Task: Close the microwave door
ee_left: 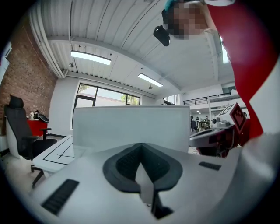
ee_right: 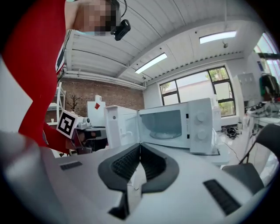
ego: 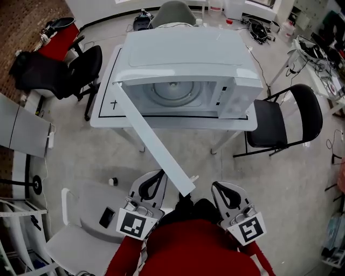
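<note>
A white microwave (ego: 186,64) stands on a white table (ego: 108,116), its cavity and turntable showing. Its door (ego: 156,143) hangs wide open from the left hinge and reaches out toward me, its free end between my two grippers. My left gripper (ego: 159,173) is shut and empty, just left of the door's end; in the left gripper view the jaws (ee_left: 141,148) face the door's flat outer face (ee_left: 131,127). My right gripper (ego: 216,186) is shut and empty to the right of the door's end. In the right gripper view it (ee_right: 140,146) faces the open microwave (ee_right: 175,124).
A black folding chair (ego: 280,121) stands at the table's right. A black office chair (ego: 81,67) is at its left and a grey chair (ego: 172,13) behind it. A white chair (ego: 81,226) with a phone (ego: 107,217) on it sits at my lower left.
</note>
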A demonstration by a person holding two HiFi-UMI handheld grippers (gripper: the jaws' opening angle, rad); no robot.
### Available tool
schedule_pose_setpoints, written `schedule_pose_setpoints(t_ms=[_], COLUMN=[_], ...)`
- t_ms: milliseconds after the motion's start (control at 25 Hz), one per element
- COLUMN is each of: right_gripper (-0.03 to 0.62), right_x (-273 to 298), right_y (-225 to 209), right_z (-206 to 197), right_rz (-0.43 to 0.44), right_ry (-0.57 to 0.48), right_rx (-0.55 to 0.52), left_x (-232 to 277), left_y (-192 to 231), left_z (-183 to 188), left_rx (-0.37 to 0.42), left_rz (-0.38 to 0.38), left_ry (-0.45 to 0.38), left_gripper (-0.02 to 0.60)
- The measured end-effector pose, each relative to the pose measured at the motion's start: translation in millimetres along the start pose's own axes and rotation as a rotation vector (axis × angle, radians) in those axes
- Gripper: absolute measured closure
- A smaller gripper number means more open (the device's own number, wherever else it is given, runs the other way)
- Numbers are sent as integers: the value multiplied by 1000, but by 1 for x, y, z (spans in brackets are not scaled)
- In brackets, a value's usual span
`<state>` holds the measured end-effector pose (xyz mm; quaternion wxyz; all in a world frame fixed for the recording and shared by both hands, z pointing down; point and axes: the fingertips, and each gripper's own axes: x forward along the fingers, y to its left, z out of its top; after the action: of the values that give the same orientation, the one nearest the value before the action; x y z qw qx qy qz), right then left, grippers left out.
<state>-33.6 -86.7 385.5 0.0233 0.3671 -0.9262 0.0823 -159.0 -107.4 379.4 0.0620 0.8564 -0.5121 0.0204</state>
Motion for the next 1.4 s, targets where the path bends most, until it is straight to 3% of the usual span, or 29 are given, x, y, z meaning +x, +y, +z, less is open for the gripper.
schedule_pose_setpoints(t_ms=[80,120,240,280,640,800,920,1000,1120,1240,1400], right_gripper=[580,582,580,580,581,580,580,582,580,580,581], right_x=[-4,-6,-12,-13,-25,-30,-35,-37,-43,-43,-34], right_y=[-11,-15,-29,-33,-53,-63,-70,-75,-80,-84,-91], right_z=[-5,-8,-12,-13,-17,-18,-18,-18,-28,-30,-16], right_rz=[-36,-54,-102,-113,-189,-233,-263,-286,-319,-333,-325], right_ry=[14,15,18,20,38,41,34,40,92,96,37], right_rx=[11,15,32,35,54,63,64,70,98,99,60], left_x=[2,3,11,14,54,80,98,110,124,133,147], left_y=[-2,-3,-9,-9,-16,-20,-17,-13,-2,8,13], left_z=[-3,-6,-10,-9,5,12,19,24,22,14,7], left_rx=[20,80,409,446,463,471,481,439,304,234,212], left_rz=[-6,-15,-87,-92,-81,-83,-37,-8,53,99,105], left_ry=[16,31,104,109,64,34,3,-39,-64,-38,34], left_gripper=[580,578,555,523,416,416,416,416,416,416,417])
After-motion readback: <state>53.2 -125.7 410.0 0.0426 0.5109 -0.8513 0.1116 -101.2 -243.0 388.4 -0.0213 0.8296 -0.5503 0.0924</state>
